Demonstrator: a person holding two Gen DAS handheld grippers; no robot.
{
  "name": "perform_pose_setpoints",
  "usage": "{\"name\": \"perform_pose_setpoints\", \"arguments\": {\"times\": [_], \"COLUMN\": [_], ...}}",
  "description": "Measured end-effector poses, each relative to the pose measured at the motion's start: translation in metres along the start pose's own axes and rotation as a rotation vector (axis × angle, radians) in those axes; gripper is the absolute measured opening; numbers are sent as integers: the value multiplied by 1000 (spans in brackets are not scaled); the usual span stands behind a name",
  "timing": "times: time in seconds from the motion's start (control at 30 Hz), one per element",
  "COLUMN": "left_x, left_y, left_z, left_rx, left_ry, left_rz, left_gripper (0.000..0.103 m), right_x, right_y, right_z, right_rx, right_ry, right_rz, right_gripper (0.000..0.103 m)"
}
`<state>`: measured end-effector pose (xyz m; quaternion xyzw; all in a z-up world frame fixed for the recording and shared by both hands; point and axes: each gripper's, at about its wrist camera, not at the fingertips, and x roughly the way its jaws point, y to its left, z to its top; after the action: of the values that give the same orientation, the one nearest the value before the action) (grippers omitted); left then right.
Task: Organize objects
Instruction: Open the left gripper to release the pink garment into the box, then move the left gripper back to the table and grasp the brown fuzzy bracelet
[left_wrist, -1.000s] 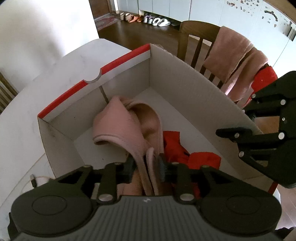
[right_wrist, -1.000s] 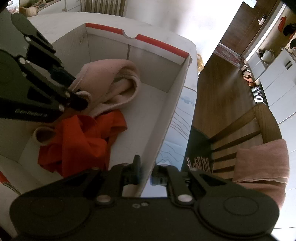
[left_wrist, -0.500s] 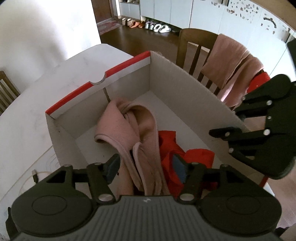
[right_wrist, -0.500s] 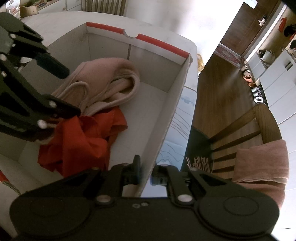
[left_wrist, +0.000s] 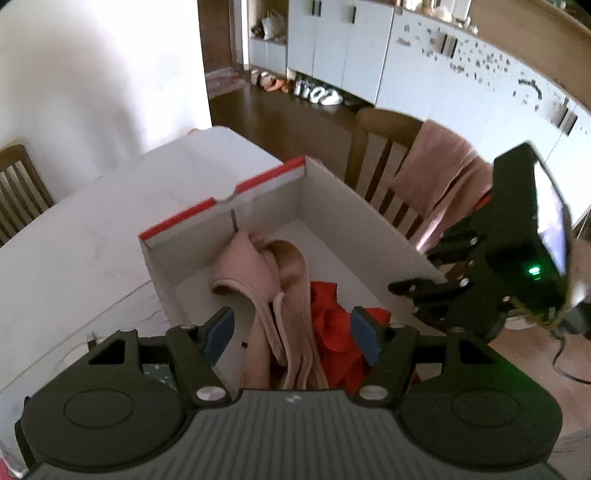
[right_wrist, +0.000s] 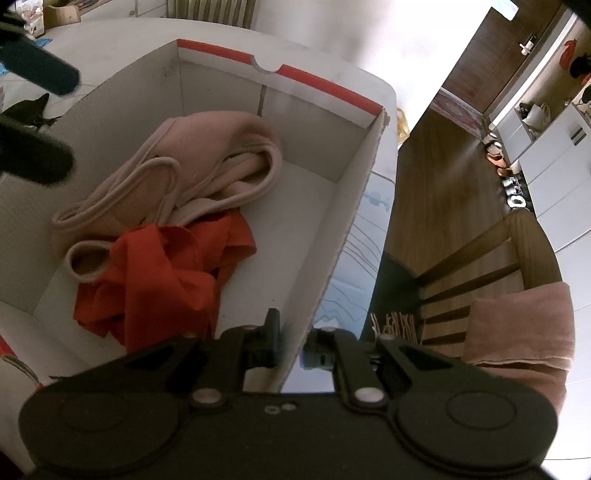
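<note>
Holding pink garment (right_wrist: 192, 173) and red cloth (right_wrist: 162, 273): cardboard box (right_wrist: 354, 206).

- left wrist view looks steeply down over the cardboard box (left_wrist: 362, 218) from its near end, close above.
- right wrist view looks down along the box's side wall.
- both share its inside.

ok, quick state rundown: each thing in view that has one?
cardboard box: open-topped, upright on the table
pink garment: crumpled inside the box, not gripped
red cloth: bunched in the box, partly over the pink garment
left tool: jaws opening, nothing pressed between the pads
right tool: shut on the box's side wall
pink towel: draped over the chair back
</note>
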<state>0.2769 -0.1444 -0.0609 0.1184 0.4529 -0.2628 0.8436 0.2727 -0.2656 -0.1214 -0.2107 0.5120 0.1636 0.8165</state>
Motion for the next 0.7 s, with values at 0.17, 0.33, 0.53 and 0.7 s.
{"name": "perform_pose_setpoints", "arguments": {"times": [0.17, 0.33, 0.53, 0.7], "left_x": [-22, -48, -74, -92], "left_y": [7, 15, 34, 58], "left_z": [-5, -16, -38, -62], "left_rx": [-22, -38, -108, -204], "left_ry": [-47, -79, -112, -141], "left_rz": [5, 29, 50, 99], "left_gripper": [77, 86, 95, 103], "right_x": [0, 1, 3, 4], "right_y": [1, 1, 1, -1], "right_z": [0, -1, -2, -3], "right_rx": [-9, -9, -16, -22], "right_ry": [2, 4, 11, 15], "right_rz": [-6, -6, -1, 1], "right_gripper": [10, 10, 10, 10]}}
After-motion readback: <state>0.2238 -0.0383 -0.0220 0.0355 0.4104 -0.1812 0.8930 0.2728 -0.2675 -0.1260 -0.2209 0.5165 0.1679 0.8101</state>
